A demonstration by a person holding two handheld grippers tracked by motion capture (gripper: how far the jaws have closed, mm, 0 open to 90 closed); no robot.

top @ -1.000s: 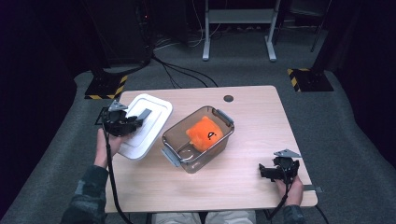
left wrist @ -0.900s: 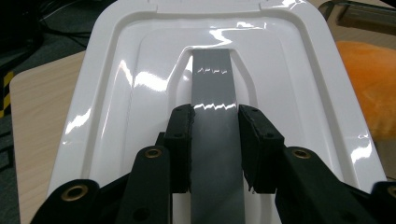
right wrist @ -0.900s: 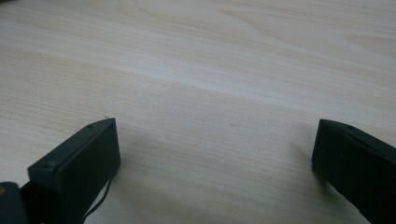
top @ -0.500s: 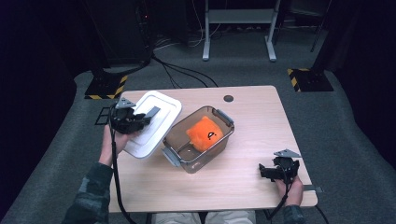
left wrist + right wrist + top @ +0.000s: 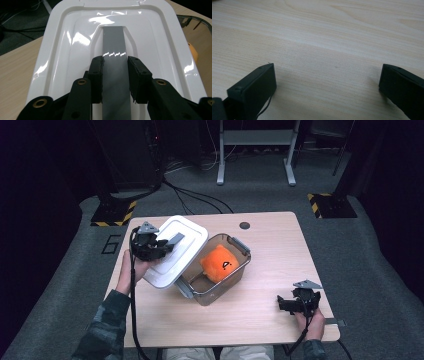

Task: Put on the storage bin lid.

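Observation:
A white plastic lid with a grey handle strip is lifted and tilted, its right edge over the left rim of a clear container. My left gripper is shut on that grey strip, one jaw on each side. Inside the container lies an orange plush toy with a dark mark. Its orange edge peeks past the lid in the left gripper view. My right gripper rests low on the wood near the front right, jaws wide open with nothing between them.
The wooden table has a round dark grommet near its far edge. Grey latches stick out from the container's ends. Cables and metal stands lie on the dark floor beyond the table.
My left gripper has carried the lid up and to the right, from flat on the table to tilted against the container's left rim. The right gripper has stayed put.

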